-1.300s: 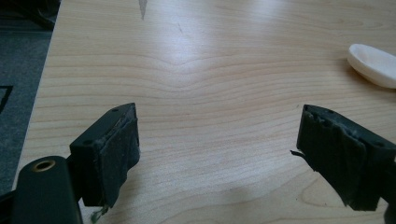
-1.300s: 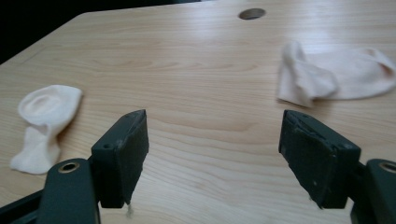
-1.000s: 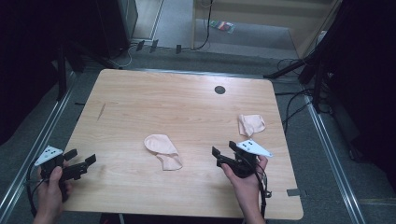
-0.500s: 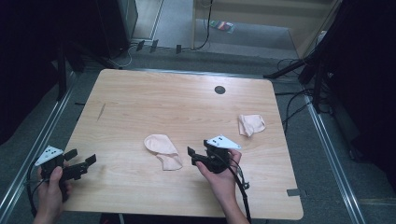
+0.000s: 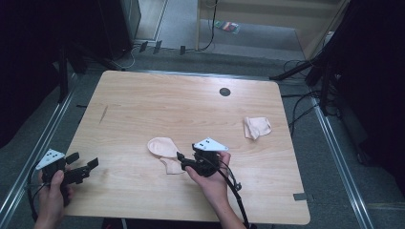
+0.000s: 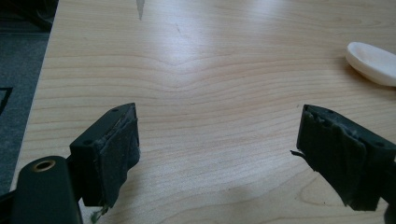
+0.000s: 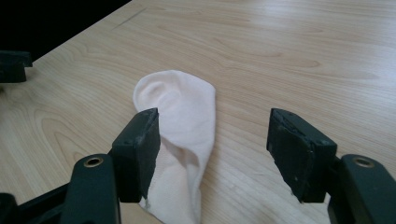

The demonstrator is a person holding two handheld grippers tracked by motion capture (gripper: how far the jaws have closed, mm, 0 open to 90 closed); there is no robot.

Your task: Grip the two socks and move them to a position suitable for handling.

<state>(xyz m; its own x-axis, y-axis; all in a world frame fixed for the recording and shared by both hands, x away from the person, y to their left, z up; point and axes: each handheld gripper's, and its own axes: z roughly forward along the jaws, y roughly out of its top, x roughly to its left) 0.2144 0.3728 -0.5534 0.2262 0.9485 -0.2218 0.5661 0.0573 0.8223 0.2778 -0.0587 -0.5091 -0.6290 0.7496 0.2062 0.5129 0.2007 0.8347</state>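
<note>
The right gripper [image 5: 184, 162] is hovering with jaws spread wide over the pale sock [image 7: 180, 135] lying flat near the middle of the bench's near edge, one jaw overlapping the sock's side, nothing pinched. The left gripper [image 5: 86, 164] is sitting spread and empty at the bench's [image 5: 157, 102] near left corner. A second crumpled sock [image 5: 256, 127] is lying well apart toward the right edge

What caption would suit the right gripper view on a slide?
Open right gripper poised over a pale pink fabric sock lying on the light wooden table.
</note>
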